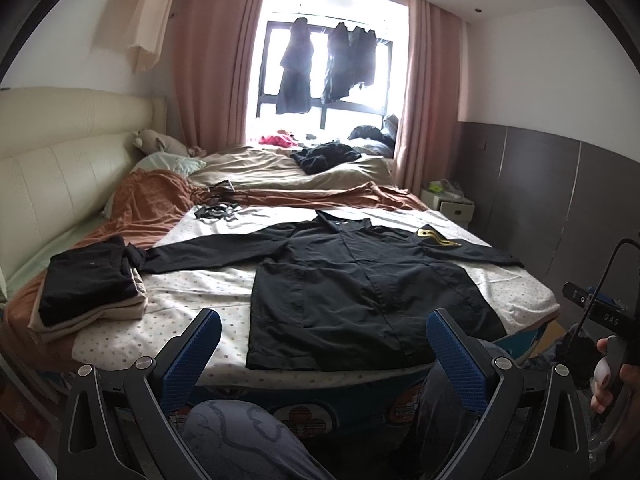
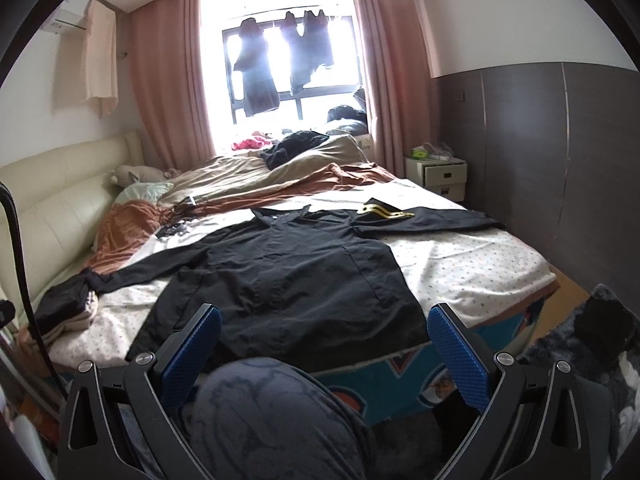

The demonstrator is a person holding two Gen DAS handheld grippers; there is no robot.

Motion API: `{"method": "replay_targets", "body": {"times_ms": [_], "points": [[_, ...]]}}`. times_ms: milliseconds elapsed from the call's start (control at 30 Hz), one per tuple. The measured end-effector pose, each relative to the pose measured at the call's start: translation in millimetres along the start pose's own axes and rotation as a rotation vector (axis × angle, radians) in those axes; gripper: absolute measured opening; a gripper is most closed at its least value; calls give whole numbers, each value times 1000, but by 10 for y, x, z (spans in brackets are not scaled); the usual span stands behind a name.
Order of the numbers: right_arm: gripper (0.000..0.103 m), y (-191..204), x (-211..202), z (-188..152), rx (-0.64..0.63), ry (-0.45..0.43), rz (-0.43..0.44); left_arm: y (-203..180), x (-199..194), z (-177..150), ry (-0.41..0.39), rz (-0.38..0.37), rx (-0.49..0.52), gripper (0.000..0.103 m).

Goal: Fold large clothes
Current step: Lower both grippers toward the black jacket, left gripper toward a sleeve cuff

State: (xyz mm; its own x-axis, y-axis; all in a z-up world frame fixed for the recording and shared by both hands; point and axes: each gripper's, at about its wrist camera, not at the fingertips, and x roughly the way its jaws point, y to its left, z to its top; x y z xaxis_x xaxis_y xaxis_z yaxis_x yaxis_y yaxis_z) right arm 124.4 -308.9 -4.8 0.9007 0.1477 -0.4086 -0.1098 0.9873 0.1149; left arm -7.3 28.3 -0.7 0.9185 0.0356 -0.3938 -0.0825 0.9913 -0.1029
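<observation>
A large black long-sleeved shirt (image 1: 352, 284) (image 2: 288, 276) lies flat on the bed, front up, both sleeves spread out sideways. A gold emblem (image 1: 434, 238) (image 2: 384, 209) shows near its right shoulder. My left gripper (image 1: 324, 322) hovers open over the bed's near edge, just short of the shirt's hem, nothing between its blue pads. My right gripper (image 2: 325, 320) is also open and empty, held back from the hem above a person's knee (image 2: 272, 408). In the left wrist view the right gripper's body (image 1: 600, 312) shows at the far right, held by a hand.
A stack of folded clothes (image 1: 88, 284) sits at the bed's left side, touching the left sleeve's end. Rumpled brown and beige bedding (image 1: 280, 176) with dark garments lies beyond the shirt. A white nightstand (image 2: 438, 174) stands at the right wall. Clothes hang in the window (image 1: 320, 64).
</observation>
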Motion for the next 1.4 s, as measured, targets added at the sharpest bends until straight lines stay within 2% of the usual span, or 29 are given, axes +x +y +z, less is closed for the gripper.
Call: {"method": "replay_targets", "body": {"times_ms": [400, 667, 1067, 1333, 1400], "points": [[103, 228, 611, 446, -12, -8, 53, 185, 476, 313, 23, 55, -2, 103], [103, 409, 1147, 657, 8, 8, 90, 477, 832, 474, 45, 112, -60, 103], [103, 691, 1985, 992, -26, 30, 137, 918, 1420, 765, 56, 201, -105, 103], [103, 990, 2622, 1225, -50, 60, 169, 1245, 1889, 956, 100, 253, -130, 103], [103, 1082, 2781, 1263, -51, 75, 203, 1355, 2010, 1001, 116, 271, -152, 103]]}}
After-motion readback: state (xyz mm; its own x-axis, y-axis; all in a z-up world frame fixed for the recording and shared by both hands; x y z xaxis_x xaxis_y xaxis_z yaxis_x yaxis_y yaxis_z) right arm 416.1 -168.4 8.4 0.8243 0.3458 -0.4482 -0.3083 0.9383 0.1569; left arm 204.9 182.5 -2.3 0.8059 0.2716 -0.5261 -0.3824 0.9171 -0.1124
